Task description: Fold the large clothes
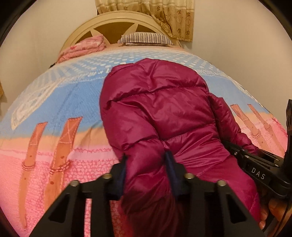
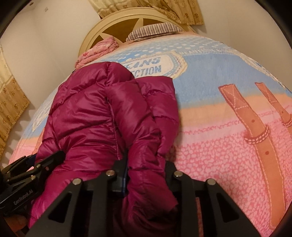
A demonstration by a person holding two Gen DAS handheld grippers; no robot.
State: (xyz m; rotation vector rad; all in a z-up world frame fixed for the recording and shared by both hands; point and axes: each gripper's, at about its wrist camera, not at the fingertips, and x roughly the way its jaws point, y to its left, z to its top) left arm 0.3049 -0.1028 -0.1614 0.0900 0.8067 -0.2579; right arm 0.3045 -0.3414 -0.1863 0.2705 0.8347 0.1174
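Observation:
A magenta puffer jacket [image 1: 160, 113] lies lengthwise on the bed, its sides folded inward; it also fills the left of the right wrist view [image 2: 94, 116]. My left gripper [image 1: 146, 160] is shut on a thick puffy fold at the jacket's near left edge. My right gripper [image 2: 146, 164] is shut on a fold at the jacket's near right edge. The right gripper also shows at the right edge of the left wrist view [image 1: 255, 162]; the left gripper shows at the lower left of the right wrist view [image 2: 31, 171].
The bed carries a blue and pink blanket [image 1: 54, 113] printed with brown straps. A pink folded cloth [image 1: 84, 47] and a striped pillow [image 1: 146, 38] lie by the cream headboard [image 1: 109, 21]. Walls and a patterned curtain [image 1: 173, 16] stand behind.

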